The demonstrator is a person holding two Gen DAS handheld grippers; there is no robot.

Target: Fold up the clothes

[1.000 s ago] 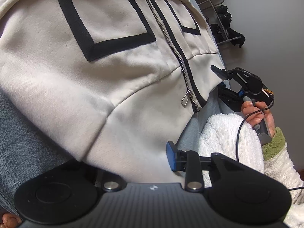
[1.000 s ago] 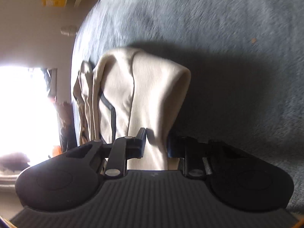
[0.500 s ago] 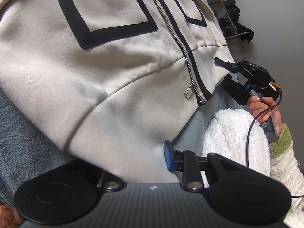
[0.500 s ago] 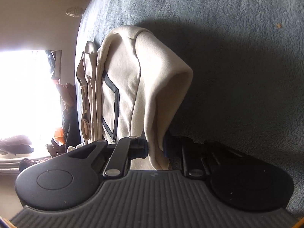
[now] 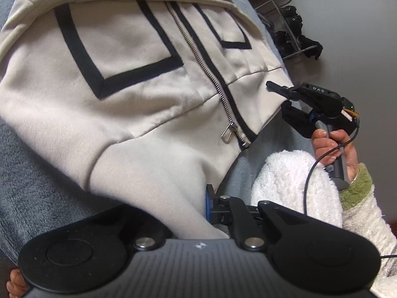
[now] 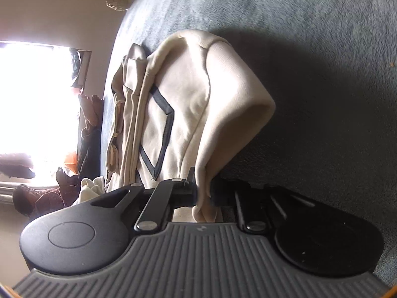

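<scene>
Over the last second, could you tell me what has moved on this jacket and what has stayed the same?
The cream jacket has slid lower in the left view, its zipper pull dropping and the folded top edge coming into sight. In the right view the pinched fold stands larger and closer. The right gripper stays shut on the jacket, and the left gripper still holds its hem. The grey blanket is unchanged.

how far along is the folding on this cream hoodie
Early to midway, by the look of it. Done: the cream hoodie lies zipped, front up, on the grey blanket. In hand: the left claw and right claw each pinch its fabric, lifting it. Left: laying that fold down and finishing.
</scene>
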